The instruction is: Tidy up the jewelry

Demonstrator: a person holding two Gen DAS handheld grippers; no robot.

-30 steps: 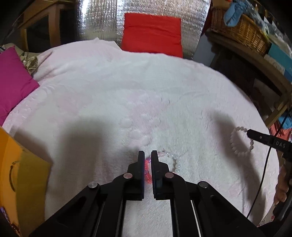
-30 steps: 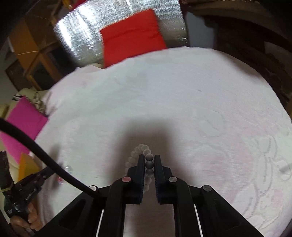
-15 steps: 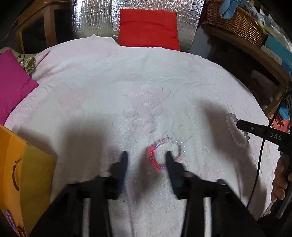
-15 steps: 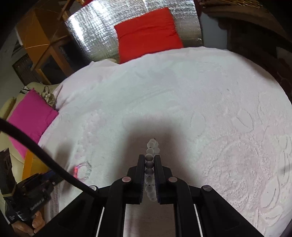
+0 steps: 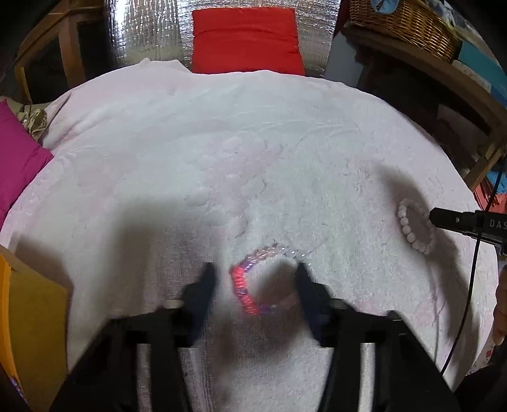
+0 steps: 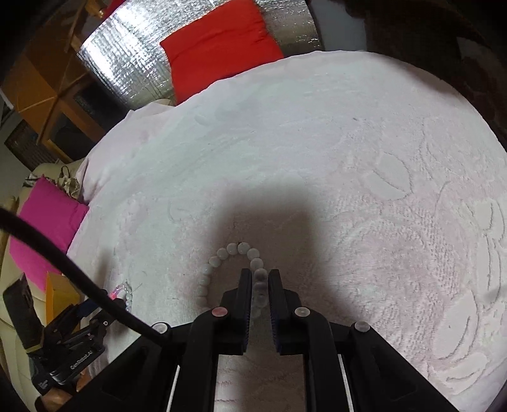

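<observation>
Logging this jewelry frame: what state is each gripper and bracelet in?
Left gripper: open, straddling the pink bracelet.
Pink bracelet: loose on the blanket.
Right gripper: shut on white bracelet.
White bracelet: pinched at one side, rest on the blanket.

A blanket covers the bed and carries two bracelets. One bracelet lies near the blanket's front edge, between the spread fingers of the left gripper. A second, beaded bracelet lies well to its right, toward the blanket's right edge, with one side of its loop between the fingers of the right gripper. A cushion stands behind the blanket's far edge, against a foil sheet. Another cushion lies off the blanket's left edge, with a box at the front left corner. A basket sits on a shelf beyond the far right corner.
</observation>
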